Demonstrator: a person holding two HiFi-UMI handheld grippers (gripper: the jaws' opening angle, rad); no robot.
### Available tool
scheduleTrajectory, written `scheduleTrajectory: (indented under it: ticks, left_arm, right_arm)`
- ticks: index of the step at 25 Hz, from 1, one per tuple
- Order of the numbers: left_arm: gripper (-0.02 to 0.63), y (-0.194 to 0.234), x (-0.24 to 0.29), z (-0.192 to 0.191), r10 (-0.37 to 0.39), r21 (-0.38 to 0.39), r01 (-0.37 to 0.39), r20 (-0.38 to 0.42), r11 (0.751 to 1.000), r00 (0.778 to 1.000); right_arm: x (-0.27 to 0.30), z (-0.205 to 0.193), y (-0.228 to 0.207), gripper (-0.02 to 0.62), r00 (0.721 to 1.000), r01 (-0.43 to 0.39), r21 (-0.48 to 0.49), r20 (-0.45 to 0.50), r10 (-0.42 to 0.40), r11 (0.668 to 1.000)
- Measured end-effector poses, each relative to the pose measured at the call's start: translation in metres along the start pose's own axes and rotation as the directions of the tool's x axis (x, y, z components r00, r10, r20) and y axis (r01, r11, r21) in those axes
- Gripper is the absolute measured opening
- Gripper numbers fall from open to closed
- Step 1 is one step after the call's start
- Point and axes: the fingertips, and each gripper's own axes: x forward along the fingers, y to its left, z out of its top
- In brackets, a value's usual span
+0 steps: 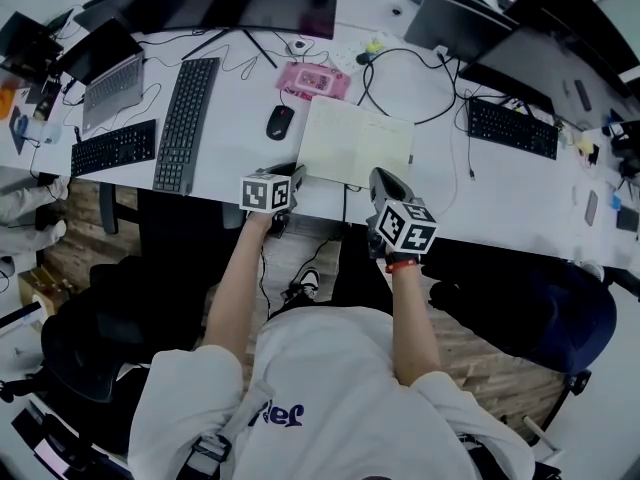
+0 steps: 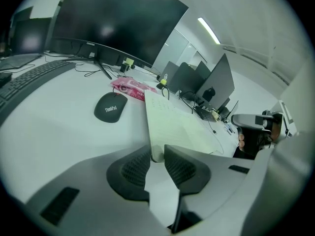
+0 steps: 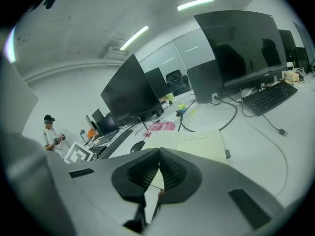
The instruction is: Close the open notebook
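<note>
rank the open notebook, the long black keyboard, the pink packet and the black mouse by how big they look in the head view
1. open notebook
2. long black keyboard, longer than the notebook but much narrower
3. pink packet
4. black mouse

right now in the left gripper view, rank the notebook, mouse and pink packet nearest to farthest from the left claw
1. notebook, its corner between the left claw tips
2. mouse, left of the notebook
3. pink packet, behind the mouse
</note>
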Motion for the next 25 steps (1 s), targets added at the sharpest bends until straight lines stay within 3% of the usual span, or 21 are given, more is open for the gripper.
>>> scheduleTrajectory:
  ticks: [25]
  left_arm:
    - [0.091, -0.026, -0.016, 0.008, 0.025, 0.058, -0.029, 0.070, 0.998, 0.997]
  right_arm:
    - [-0.028, -0.004, 0.000, 0.015, 0.999, 0.004, 0.030, 0.052, -0.006, 1.000]
